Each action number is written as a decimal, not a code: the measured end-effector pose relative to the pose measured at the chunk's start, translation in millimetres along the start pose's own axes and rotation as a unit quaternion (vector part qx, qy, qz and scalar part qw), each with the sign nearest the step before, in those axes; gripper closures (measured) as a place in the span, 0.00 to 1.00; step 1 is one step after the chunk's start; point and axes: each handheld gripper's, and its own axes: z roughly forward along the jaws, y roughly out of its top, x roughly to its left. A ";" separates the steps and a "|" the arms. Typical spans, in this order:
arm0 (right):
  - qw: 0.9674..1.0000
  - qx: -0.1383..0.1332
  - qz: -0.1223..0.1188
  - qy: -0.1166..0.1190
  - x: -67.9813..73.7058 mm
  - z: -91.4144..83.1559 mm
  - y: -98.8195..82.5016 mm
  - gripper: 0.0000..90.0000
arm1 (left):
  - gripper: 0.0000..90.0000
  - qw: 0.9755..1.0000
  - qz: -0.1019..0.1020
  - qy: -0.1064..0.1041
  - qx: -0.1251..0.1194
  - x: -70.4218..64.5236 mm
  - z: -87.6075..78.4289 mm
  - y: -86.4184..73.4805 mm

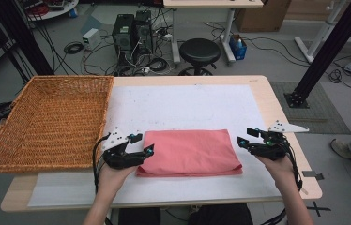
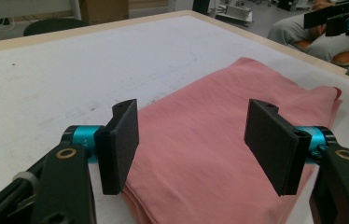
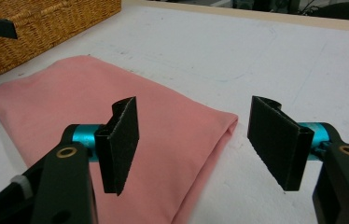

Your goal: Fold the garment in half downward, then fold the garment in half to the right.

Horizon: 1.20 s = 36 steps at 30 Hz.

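High view: a folded pink cloth (image 1: 190, 152) is seen lying flat on the white mat (image 1: 187, 105) that covers the table (image 1: 284, 126), toward the near edge and roughly centred. The left gripper (image 1: 149, 151) is held just at the cloth's left end, the right gripper (image 1: 241, 142) just off its right end; the cloth lies between the two. A wicker basket (image 1: 47, 119) is set at the table's left, well apart from the cloth. A black stool (image 1: 200, 50) is noted on the floor beyond the far edge.

Left gripper view: the left gripper (image 2: 196, 144) is seen with jaws spread wide, nothing pinched. The cloth (image 2: 210, 144) lies below and between the pads, several folded layers showing at its near edge. No pad is seen pressing on the fabric.

Right gripper view: the right gripper (image 3: 196, 144) is likewise seen with jaws spread, nothing gripped. The cloth's (image 3: 116, 107) rounded folded end lies under the left pad and in the gap; bare mat (image 3: 266, 60) is seen beneath the other pad. The basket (image 3: 46, 23) is visible at upper left.
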 end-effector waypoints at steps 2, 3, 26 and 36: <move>1.000 0.001 -0.002 0.000 0.3 -1.1 0.3 0.37 | 0.39 1.000 -0.001 -0.001 0.002 -0.3 0.4 -0.8; 1.000 0.001 -0.003 0.000 0.8 -2.4 1.1 0.37 | 0.39 1.000 -0.001 -0.001 0.002 -0.3 0.4 -0.8; 0.993 0.016 -0.077 0.085 52.5 73.7 69.7 0.36 | 0.39 0.998 -0.056 0.009 0.032 -19.5 -5.4 -21.9; 0.986 0.033 -0.106 0.126 87.9 132.8 89.0 0.36 | 0.40 0.990 -0.096 0.063 0.085 -21.0 -0.7 -35.0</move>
